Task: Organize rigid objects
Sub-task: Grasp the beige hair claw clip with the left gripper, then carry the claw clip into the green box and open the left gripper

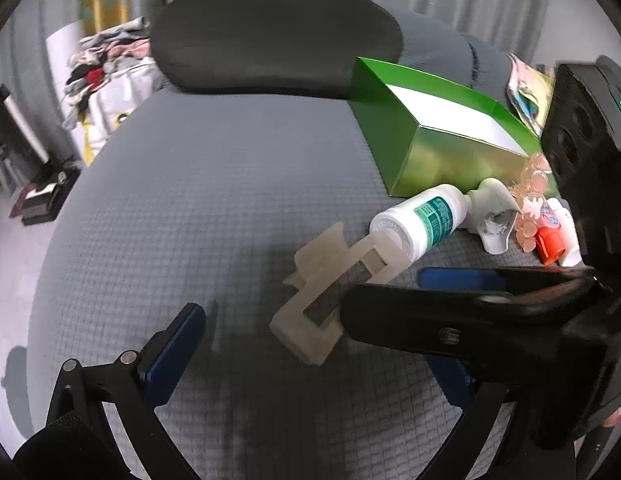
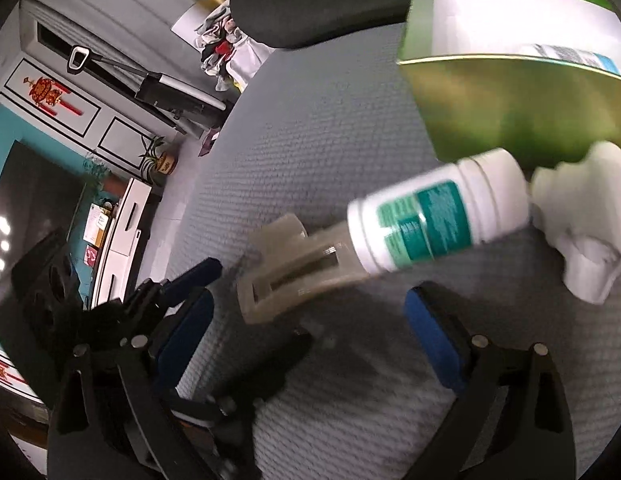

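Observation:
A translucent plastic bracket (image 1: 322, 292) lies on the grey quilted cushion (image 1: 214, 208), its far end touching a white bottle with a teal label (image 1: 424, 218). Behind them stands an open green box (image 1: 442, 132). A white plastic part (image 1: 492, 216), a pink translucent clip (image 1: 530, 204) and an orange-capped item (image 1: 550, 242) lie right of the bottle. My left gripper (image 1: 310, 344) is open, with the bracket just ahead between its fingers. My right gripper (image 2: 310, 308) is open and empty above the cushion, just short of the bracket (image 2: 286, 268) and bottle (image 2: 434, 224). In the left wrist view the right gripper's body crosses in front of my left gripper's right finger.
A black cushion (image 1: 270, 36) lies at the far end of the seat. A pile of clothes (image 1: 106, 64) sits on a white bag to the left. The floor (image 1: 14, 264) drops away on the left. A TV cabinet (image 2: 122, 232) stands off to the side.

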A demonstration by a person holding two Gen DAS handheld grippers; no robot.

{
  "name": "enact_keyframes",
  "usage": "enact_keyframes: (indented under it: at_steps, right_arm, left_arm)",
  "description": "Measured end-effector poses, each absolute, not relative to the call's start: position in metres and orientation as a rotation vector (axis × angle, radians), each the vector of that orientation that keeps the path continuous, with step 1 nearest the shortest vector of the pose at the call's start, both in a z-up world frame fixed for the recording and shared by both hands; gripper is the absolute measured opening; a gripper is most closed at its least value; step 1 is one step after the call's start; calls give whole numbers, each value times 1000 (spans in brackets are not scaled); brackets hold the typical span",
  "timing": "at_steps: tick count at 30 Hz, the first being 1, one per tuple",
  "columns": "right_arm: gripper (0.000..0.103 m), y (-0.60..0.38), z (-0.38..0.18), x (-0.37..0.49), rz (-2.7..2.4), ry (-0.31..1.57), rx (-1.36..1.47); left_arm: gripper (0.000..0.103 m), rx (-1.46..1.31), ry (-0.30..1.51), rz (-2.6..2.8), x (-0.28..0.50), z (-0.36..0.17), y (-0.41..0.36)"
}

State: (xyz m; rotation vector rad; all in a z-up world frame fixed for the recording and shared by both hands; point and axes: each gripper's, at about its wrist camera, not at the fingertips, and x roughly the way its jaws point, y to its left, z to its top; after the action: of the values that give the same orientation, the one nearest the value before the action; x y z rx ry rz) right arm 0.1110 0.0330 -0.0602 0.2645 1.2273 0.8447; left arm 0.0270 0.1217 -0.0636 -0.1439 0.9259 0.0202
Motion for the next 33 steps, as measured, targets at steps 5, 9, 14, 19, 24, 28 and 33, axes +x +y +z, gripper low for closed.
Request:
enact_keyframes:
  at_steps: [5,9,14,19,24,28,33]
  right_arm:
    - [83,44,-62,117,843,1230,265]
    - [53,47,-66,119,836,1232,251]
    - [40,43,-67,120,818,1209,226]
    - [33,36,-61,115,817,1159,217]
    - [33,27,-50,103,808,1114,186]
    - [33,15,-38,95,800,1074,184]
    - [33,-4,-11,96,779,1006,201]
  left_arm:
    - [80,-192,943,-29,36,-72,130]
    - [68,-193,934,-38,34,-74,132]
    - [65,-156,939,-26,32,-77,128]
    - [54,-176,925,-18,22,-73,126]
    - [53,-158,914,-27,14,-65,115]
    - [53,-135,887,-47,8,-50,100]
    - [53,-99,840,-81,15,-21,81]
